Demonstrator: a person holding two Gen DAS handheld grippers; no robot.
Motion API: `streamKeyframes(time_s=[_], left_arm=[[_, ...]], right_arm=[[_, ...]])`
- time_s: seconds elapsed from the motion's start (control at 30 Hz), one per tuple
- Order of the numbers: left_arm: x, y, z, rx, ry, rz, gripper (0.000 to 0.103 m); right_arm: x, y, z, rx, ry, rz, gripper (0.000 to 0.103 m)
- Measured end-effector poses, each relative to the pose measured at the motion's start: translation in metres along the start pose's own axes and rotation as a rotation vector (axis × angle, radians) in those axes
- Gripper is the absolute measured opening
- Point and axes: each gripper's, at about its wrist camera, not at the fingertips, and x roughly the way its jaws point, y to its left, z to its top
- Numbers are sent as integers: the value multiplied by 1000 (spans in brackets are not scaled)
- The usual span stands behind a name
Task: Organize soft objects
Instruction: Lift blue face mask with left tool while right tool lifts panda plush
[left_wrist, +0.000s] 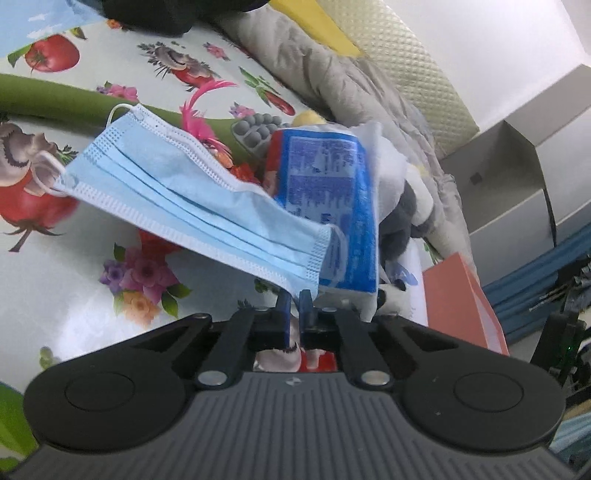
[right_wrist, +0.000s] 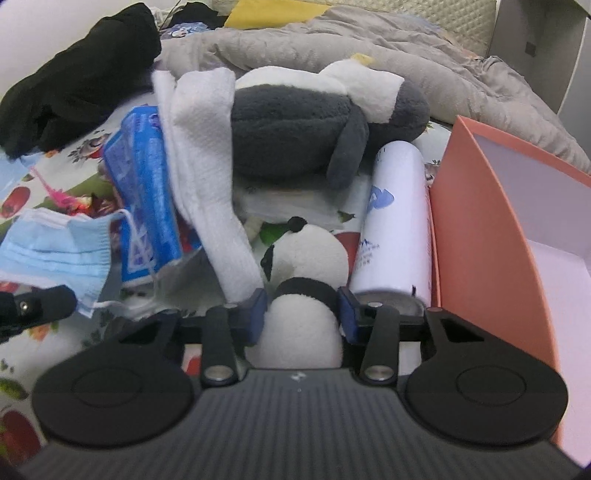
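Each hand-held gripper (left_wrist: 295, 299) is black with blue fingers (right_wrist: 255, 314).

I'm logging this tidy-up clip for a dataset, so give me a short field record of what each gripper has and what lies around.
left gripper: jaws shut on the blue face mask, pinched at its near corner
right gripper: jaws around the small panda plush, pads at its sides
box: coral box, open, to the right of the panda
nearby: grey and white plush, white towel, blue tissue pack, white roll
surface: printed tablecloth
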Motion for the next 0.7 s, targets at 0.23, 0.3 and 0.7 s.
streamKeyframes(time_s=[0.23, 0.3, 0.7], left_arm=[[-25, -7, -9, 54, 0, -17, 3], [-34, -8, -13, 75, 5, -24, 3], [-82, -12, -51, 170, 109, -96, 3]], right_arm=[[-34, 5, -22, 10, 6, 5, 44], [-43, 7, -29, 12, 9, 8, 44], [-95, 22, -72, 29, 9, 3, 45]])
